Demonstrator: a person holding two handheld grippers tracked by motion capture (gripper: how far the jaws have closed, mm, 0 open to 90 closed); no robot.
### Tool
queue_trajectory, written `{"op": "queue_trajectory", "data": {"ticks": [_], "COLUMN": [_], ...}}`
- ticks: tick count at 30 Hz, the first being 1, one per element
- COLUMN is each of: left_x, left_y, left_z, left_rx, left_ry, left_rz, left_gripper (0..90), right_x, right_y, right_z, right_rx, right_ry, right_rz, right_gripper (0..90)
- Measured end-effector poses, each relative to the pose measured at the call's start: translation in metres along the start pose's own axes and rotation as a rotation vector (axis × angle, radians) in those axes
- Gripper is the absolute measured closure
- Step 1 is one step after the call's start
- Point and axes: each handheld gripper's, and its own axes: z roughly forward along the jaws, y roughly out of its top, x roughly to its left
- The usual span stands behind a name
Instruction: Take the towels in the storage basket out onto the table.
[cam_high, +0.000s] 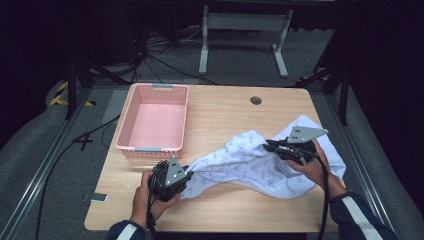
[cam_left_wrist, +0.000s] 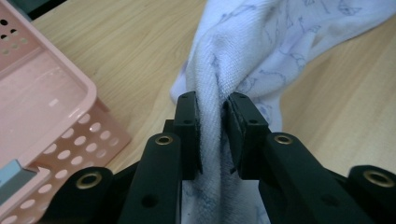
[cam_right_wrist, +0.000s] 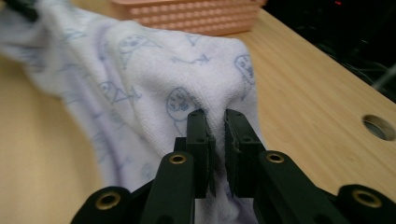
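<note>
Here the left gripper (cam_left_wrist: 213, 112) has its fingers (cam_left_wrist: 187, 122) pinched tight on a fold of the white printed towel (cam_high: 250, 162); the right gripper (cam_right_wrist: 215, 122) likewise clamps another fold. The towel sags between them over the wooden surface (cam_high: 225, 112), beside the pink basket (cam_high: 127, 125). Its gripped edges are hidden by the fingers.

Empty pink basket (cam_high: 153, 119) on wooden table (cam_high: 225, 112), round cable hole (cam_high: 256, 100), white frame (cam_high: 244, 22) beyond

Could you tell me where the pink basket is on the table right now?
In the high view, the basket sits at the table's far left, just beyond the left tongs.
</note>
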Motion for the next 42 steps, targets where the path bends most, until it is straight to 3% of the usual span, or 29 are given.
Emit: {"op": "queue_trajectory", "data": {"ticks": [1, 3, 5, 6, 7, 9, 10, 11, 13, 15, 18, 22, 26, 29, 30, 31, 33, 36, 37, 42], "left_x": [-0.004, -0.016, -0.027, -0.027, -0.031, -0.035, -0.033, -0.030, -0.022, -0.013, -0.003, 0.018, 0.031, 0.031, 0.029, 0.027, 0.024, 0.025, 0.026, 0.032], "left_y": [-0.001, -0.003, -0.007, -0.007, -0.010, -0.014, -0.015, -0.017, -0.018, -0.017, -0.014, -0.016, -0.026, -0.028, -0.029, -0.029, -0.028, -0.028, -0.028, -0.035], "left_z": [-0.001, 0.000, 0.002, 0.002, 0.003, 0.002, 0.000, -0.002, -0.003, 0.001, 0.019, 0.037, 0.046, 0.054, 0.058, 0.061, 0.064, 0.060, 0.056, 0.020], "left_rx": [0.002, 0.043, 0.066, 0.066, 0.072, 0.077, 0.058, 0.038, 0.028, 0.020, 0.065, 0.111, 0.134, 0.176, 0.187, 0.197, 0.231, 0.204, 0.201, 0.076], "left_ry": [-0.048, -0.134, -0.197, -0.197, -0.234, -0.235, -0.239, -0.237, -0.198, -0.177, -0.169, -0.133, -0.147, -0.175, -0.214, -0.212, -0.189, -0.154, -0.137, -0.037], "left_rz": [0.023, 0.061, 0.042, 0.042, 0.029, -0.004, -0.028, -0.053, -0.086, -0.101, -0.078, -0.131, -0.196, -0.163, -0.164, -0.144, -0.116, -0.107, -0.113, -0.180], "left_gripper": [71.5, 68.8, 63.3, 59.0, 59.0, 46.8, 44.4, 42.7, 39.2, 38.9, 38.5, 39.6, 40.3, 46.9, 46.9, 55.6, 63.6, 84.0, 85.1, 85.7], "right_x": [0.006, 0.016, 0.024, 0.028, 0.028, 0.038, 0.043, 0.046, 0.052, 0.052, 0.052, 0.049, 0.045, 0.044, 0.044, 0.045, 0.045, 0.044, 0.043, 0.035], "right_y": [-0.005, -0.018, -0.035, -0.045, -0.045, -0.064, -0.073, -0.079, -0.090, -0.096, -0.100, -0.102, -0.105, -0.105, -0.104, -0.104, -0.103, -0.104, -0.104, -0.106], "right_z": [-0.010, -0.022, -0.028, -0.029, -0.029, -0.030, -0.032, -0.031, -0.032, -0.033, -0.032, -0.030, -0.031, -0.031, -0.031, -0.030, -0.030, -0.030, -0.030, -0.030], "right_rx": [-0.002, 0.050, 0.114, 0.148, 0.148, 0.232, 0.244, 0.261, 0.317, 0.313, 0.323, 0.325, 0.309, 0.306, 0.304, 0.305, 0.302, 0.308, 0.307, 0.312], "right_ry": [0.060, 0.096, 0.170, 0.191, 0.191, 0.237, 0.247, 0.256, 0.245, 0.245, 0.230, 0.191, 0.167, 0.157, 0.154, 0.148, 0.149, 0.136, 0.136, 0.082], "right_rz": [-0.028, -0.052, -0.082, -0.076, -0.076, -0.089, -0.061, -0.044, -0.068, -0.022, -0.013, 0.002, 0.024, 0.035, 0.033, 0.028, 0.027, 0.036, 0.043, 0.088], "right_gripper": [81.2, 81.1, 81.0, 80.8, 80.8, 79.5, 79.2, 78.9, 78.1, 78.2, 78.9, 79.0, 77.4, 76.1, 74.8, 74.2, 72.7, 74.3, 75.1, 75.6]}}
